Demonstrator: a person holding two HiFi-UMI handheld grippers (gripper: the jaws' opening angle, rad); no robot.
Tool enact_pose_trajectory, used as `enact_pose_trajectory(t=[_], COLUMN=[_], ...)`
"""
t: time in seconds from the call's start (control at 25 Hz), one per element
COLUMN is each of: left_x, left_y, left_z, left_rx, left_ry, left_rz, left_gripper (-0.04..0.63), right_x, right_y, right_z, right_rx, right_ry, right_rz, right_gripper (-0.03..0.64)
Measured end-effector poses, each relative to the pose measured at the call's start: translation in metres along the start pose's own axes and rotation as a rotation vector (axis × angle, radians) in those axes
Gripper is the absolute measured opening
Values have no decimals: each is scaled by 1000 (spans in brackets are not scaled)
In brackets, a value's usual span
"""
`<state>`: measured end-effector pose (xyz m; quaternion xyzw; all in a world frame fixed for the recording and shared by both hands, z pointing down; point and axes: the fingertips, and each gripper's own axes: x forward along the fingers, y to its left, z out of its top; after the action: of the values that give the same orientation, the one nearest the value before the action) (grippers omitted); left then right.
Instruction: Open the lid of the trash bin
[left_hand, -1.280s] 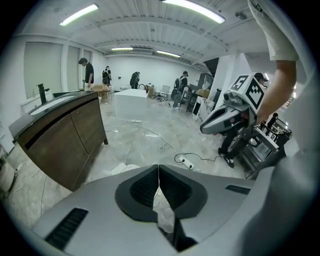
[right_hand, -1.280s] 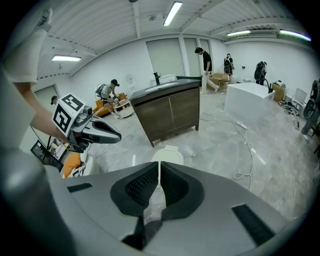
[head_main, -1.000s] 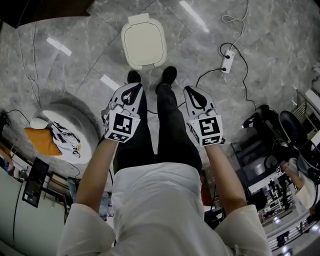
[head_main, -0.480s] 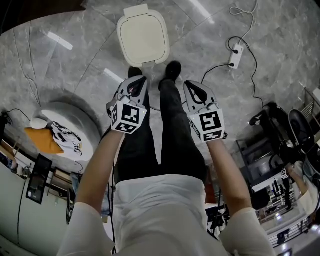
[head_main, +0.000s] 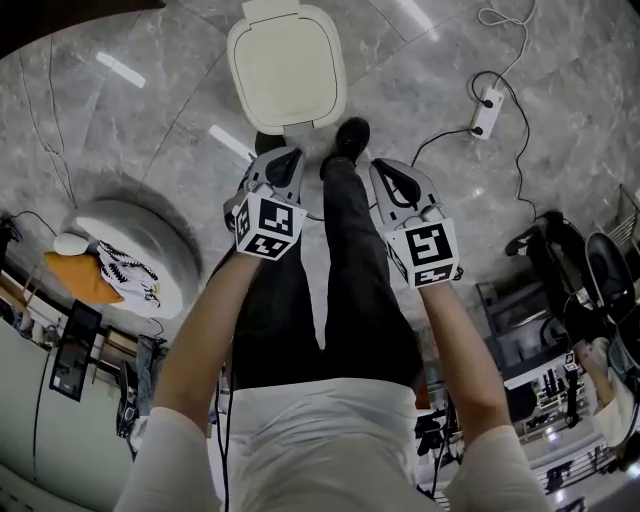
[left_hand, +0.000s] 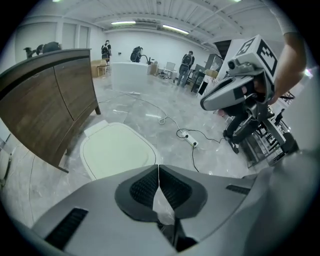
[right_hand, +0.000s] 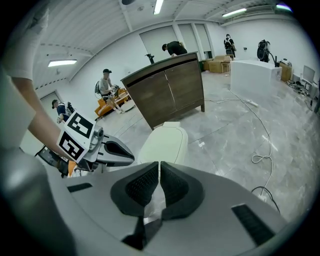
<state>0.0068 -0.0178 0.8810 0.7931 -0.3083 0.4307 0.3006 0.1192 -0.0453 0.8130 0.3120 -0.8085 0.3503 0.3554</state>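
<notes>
The trash bin stands on the grey marble floor with its cream lid down flat, just beyond the person's shoes. My left gripper hangs above the left leg, shut on nothing, with its tip short of the bin's near edge. My right gripper is level with it above the right leg, also shut and empty. The left gripper view shows the closed lid beyond the touching jaws, with the right gripper off to the side. In the right gripper view the bin lies ahead of the jaws.
A power strip with a trailing cable lies on the floor to the right of the bin. A round white platform with an orange cloth sits at the left. A wooden cabinet stands behind the bin. Dark racks crowd the right.
The bin has come closer and looms larger at the top of the head view. Both grippers have moved forward toward it, still shut.
</notes>
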Motion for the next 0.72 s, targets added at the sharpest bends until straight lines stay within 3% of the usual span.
enact_pose_trajectory(t=[0.72], left_x=[68], left_y=[22], left_z=[-55], left_rx=[-83], left_ry=[165], left_rz=[156], left_gripper=[18], right_x=[35], right_y=[-24], right_z=[-28], right_rx=[19], right_ry=[46], right_rz=[47], right_gripper=[34])
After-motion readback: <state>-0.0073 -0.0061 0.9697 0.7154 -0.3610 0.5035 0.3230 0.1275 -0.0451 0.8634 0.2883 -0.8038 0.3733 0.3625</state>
